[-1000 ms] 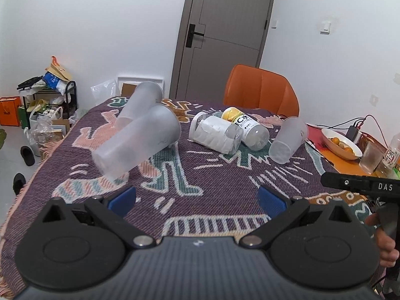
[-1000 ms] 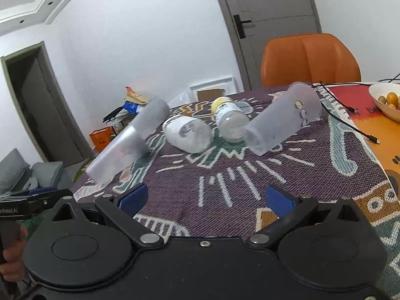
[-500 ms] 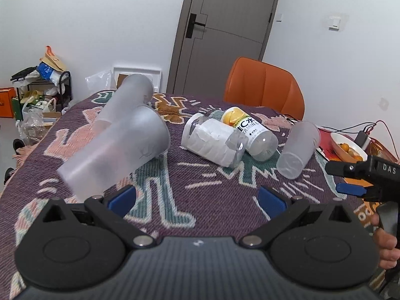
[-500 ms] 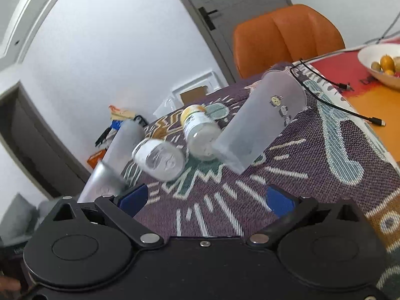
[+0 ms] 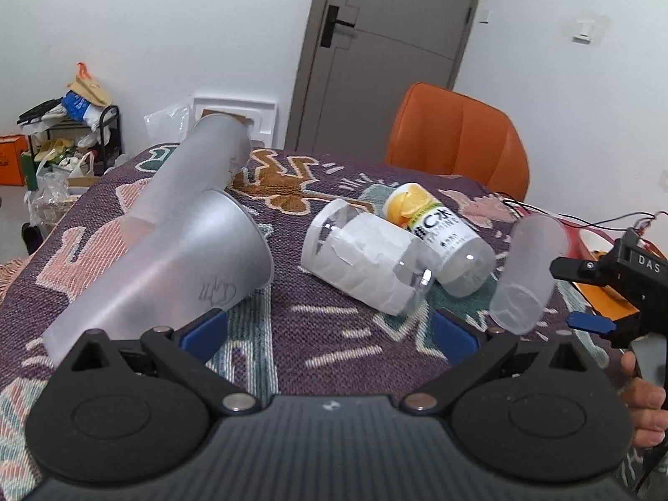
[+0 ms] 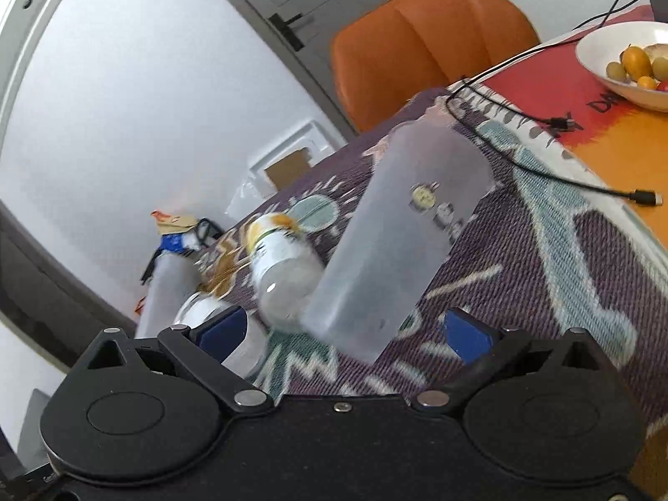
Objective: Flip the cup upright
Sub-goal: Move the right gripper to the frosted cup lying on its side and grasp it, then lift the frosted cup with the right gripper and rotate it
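Observation:
Three frosted plastic cups lie on their sides on a patterned purple cloth point(image 5: 342, 342). In the left wrist view a large cup point(image 5: 167, 267) lies just ahead of my left fingertip, with a second cup point(image 5: 196, 175) behind it. My left gripper point(image 5: 325, 330) is open and empty. A third cup point(image 6: 396, 242) with small stickers lies between the fingers of my right gripper point(image 6: 355, 334), which is open; it also shows in the left wrist view point(image 5: 530, 271), with the right gripper point(image 5: 601, 292) beside it.
Two clear bottles lie on the cloth between the cups: a white-labelled one point(image 5: 367, 263) and an orange-capped one point(image 5: 438, 238). An orange chair point(image 5: 455, 137) stands behind the table. A bowl of fruit point(image 6: 626, 62) and black cables point(image 6: 522, 158) lie at the right.
Both grippers have moved forward toward the cups. The right gripper has tilted and closed in until the stickered cup lies between its open fingers.

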Motion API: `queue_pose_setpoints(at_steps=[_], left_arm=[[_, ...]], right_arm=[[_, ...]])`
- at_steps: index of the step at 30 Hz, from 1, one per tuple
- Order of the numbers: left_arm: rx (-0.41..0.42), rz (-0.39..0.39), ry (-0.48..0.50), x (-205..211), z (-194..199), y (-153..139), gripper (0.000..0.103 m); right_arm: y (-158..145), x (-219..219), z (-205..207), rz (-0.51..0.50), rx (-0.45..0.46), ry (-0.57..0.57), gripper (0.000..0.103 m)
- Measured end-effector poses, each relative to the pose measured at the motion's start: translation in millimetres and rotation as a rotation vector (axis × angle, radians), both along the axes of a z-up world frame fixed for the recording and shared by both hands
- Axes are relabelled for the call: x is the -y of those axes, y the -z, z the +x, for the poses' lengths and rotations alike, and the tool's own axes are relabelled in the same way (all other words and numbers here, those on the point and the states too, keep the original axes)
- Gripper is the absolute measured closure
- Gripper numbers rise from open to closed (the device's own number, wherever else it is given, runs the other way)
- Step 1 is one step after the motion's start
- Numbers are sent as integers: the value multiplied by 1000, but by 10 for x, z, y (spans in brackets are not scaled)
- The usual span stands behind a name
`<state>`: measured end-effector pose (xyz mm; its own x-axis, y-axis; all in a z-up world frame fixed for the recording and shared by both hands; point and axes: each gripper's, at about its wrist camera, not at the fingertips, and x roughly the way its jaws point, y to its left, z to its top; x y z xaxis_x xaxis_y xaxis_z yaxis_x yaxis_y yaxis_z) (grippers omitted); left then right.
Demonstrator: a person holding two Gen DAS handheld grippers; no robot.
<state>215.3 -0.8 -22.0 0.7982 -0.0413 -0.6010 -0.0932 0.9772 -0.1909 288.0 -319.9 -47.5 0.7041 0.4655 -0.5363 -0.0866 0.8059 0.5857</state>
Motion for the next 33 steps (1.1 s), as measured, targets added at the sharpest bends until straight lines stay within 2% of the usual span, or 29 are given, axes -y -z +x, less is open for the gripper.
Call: queue_pose_setpoints(at_steps=[5, 8, 12, 17, 19, 20, 21, 26, 33], left_arm=[[-15, -9, -21, -13, 183, 24, 0], [-21, -12, -30, -10, 252, 25, 0], [-24, -13, -28, 4, 289, 33, 0], [-28, -8, -24, 34, 301, 53, 0], [-26, -9, -23, 46, 285, 54, 0], [-26, -13, -23, 50, 276, 50, 0], [-24, -16, -22, 56, 263, 47, 0], [-13, -15, -15, 90, 136, 19, 0], [17, -20, -11, 108, -94, -75, 0]], right_arm=[[65, 33, 220, 49, -46, 25, 0], [122, 19, 351, 45, -64, 43, 0], [243, 46, 496, 100, -127, 71, 0], [320, 147, 632, 192, -143, 122, 1], [334, 165, 676, 202, -155, 136, 12], [345, 175, 687, 198, -164, 149, 26], [363, 194, 702, 203, -175, 157, 34], [413, 324, 582, 289, -194, 161, 36], [247, 384, 170, 320, -130, 140, 37]])
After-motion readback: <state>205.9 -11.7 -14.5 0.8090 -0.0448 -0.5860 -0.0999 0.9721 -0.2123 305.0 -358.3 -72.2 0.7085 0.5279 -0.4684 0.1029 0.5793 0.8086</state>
